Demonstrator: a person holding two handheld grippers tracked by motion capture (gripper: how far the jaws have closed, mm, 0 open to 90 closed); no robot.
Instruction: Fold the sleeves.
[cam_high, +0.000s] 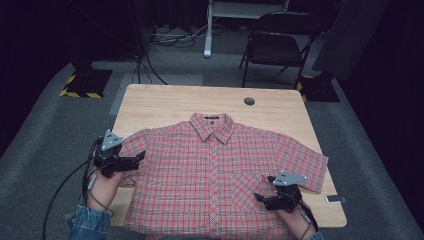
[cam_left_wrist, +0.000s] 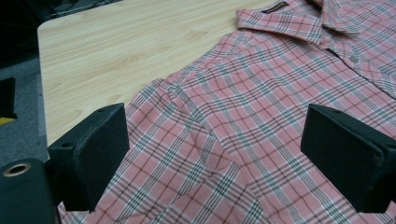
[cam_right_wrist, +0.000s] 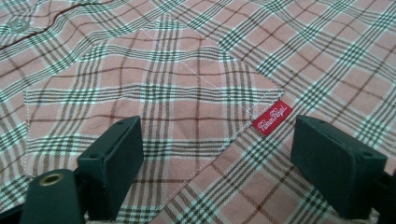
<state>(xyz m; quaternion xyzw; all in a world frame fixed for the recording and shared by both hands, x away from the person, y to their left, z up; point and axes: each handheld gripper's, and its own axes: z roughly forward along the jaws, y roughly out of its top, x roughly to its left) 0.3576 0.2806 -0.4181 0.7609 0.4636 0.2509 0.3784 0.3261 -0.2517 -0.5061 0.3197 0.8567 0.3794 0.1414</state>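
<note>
A pink plaid short-sleeved shirt lies flat, front up and buttoned, on the wooden table, collar toward the far side. My left gripper hovers at the shirt's left sleeve and shoulder, jaws open and nothing between them. In the left gripper view the shirt's shoulder seam lies beyond the open left gripper. My right gripper is over the shirt's lower right front, beside the chest pocket. The right gripper view has the pocket and its small red label just ahead of the open right gripper.
A round cable hole sits near the table's far edge. A small dark flat object lies at the table's right front corner. Behind the table stand a folding chair, cables on the floor and a striped stand base.
</note>
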